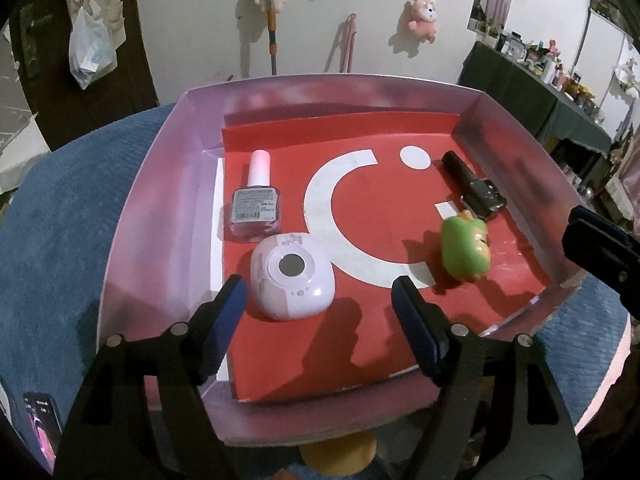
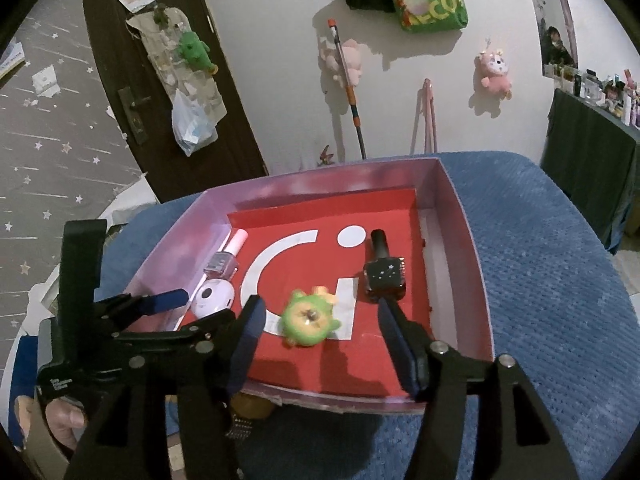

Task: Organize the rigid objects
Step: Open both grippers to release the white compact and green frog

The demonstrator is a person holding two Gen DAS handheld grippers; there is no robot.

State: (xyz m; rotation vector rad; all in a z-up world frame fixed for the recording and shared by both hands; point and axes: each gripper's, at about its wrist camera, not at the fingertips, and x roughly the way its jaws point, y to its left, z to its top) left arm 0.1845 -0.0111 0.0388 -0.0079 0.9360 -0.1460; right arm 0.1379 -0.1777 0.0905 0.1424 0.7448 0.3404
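Left gripper point(image 1: 316, 316) open, empty, above the white puck point(image 1: 292, 278). Right gripper point(image 2: 320, 340) open, empty, above the green toy point(image 2: 308, 316), which looks blurred, maybe rocking. Both lie in the box point(image 1: 160, 184), bottles point(image 1: 256, 200) beyond. Judgement: release step; lift straight up, fingers clear of items and box wall, no nudging.

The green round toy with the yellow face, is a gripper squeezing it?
No, the green round toy lies loose on the red box floor, the right gripper open around it.
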